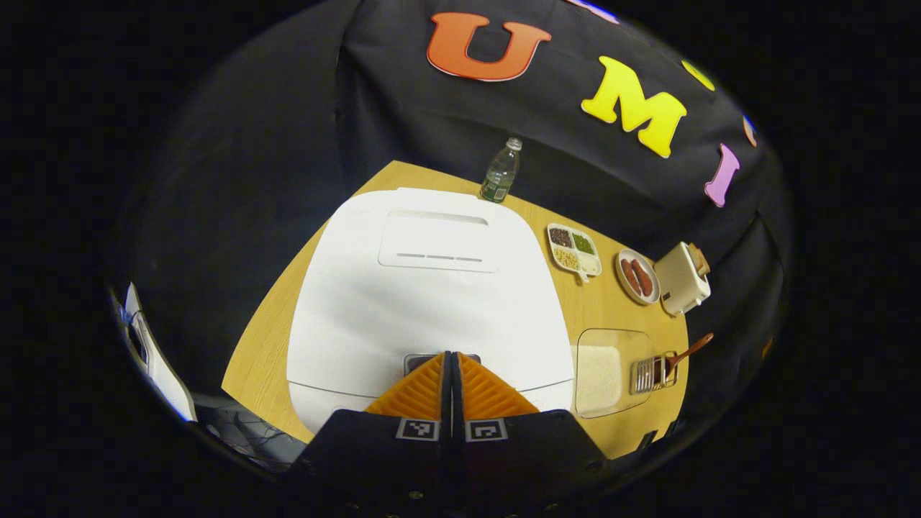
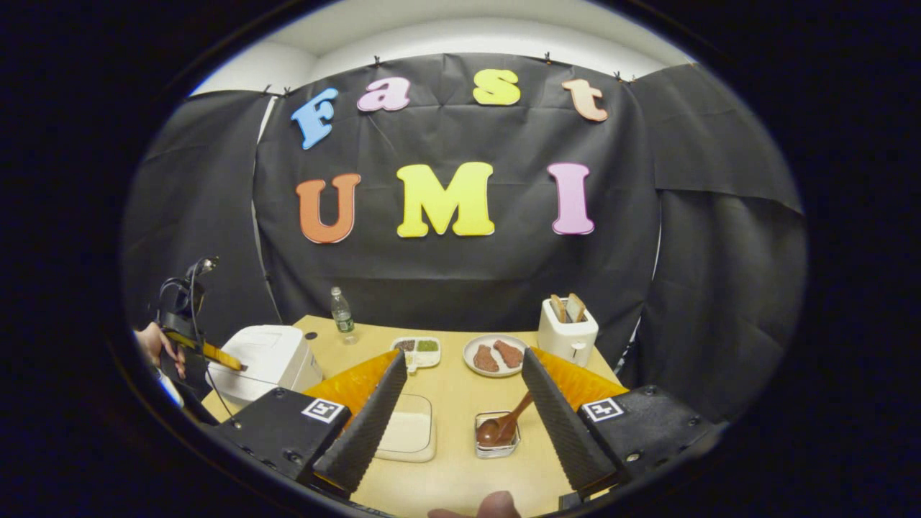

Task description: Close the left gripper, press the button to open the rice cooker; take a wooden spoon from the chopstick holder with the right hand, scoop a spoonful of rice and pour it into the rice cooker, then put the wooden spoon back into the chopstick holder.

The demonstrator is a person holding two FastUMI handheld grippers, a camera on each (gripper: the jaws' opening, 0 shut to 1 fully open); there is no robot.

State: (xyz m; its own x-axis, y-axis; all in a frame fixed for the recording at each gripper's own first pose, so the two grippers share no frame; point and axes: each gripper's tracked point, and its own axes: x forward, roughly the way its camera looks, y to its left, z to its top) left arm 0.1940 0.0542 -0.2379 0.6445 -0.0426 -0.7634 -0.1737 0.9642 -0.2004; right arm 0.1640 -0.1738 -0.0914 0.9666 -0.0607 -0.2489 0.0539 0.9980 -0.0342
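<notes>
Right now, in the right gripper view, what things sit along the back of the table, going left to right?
Rice cooker → water bottle → divided snack tray → plate of sausages → toaster.

The rice cooker (image 1: 424, 302) under my fingers is plain white, its button (image 1: 414, 360) grey. Around it the desk (image 1: 266, 345) is pale wood-grain. Behind the cooker stands a clear bottle (image 1: 501, 171) with a green label. To its right, the white divided dish (image 1: 573, 250) holds dark brown, green and beige grains. Beyond that, a white plate (image 1: 637, 276) carries reddish-brown pieces beside a cream toaster (image 1: 681, 279). The wooden spoon (image 2: 504, 424) is reddish brown, in a silvery chopstick holder (image 2: 496, 435).
</notes>
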